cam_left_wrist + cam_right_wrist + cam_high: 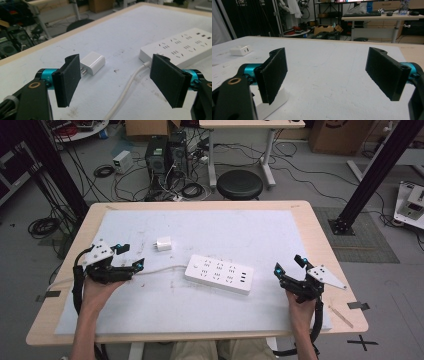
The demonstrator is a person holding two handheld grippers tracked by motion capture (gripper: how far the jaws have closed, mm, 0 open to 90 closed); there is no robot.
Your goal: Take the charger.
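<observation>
White mat (210, 227): we see it cover most of the wooden table (320, 240), a bare wood strip left along every edge.
Left gripper (131, 256): our jaws stand wide apart, nothing between the pads.
Charger (93, 63): small white cube just ahead of our left finger (68, 80), prongs toward it, apart from it.
Power strip (180, 47): ahead of our right-hand finger; its white cable (126, 90) runs back between the jaws.
Right gripper (289, 264): jaws open and empty, bare mat ahead, strip's end by the left finger.
Writing: we can read none.
</observation>
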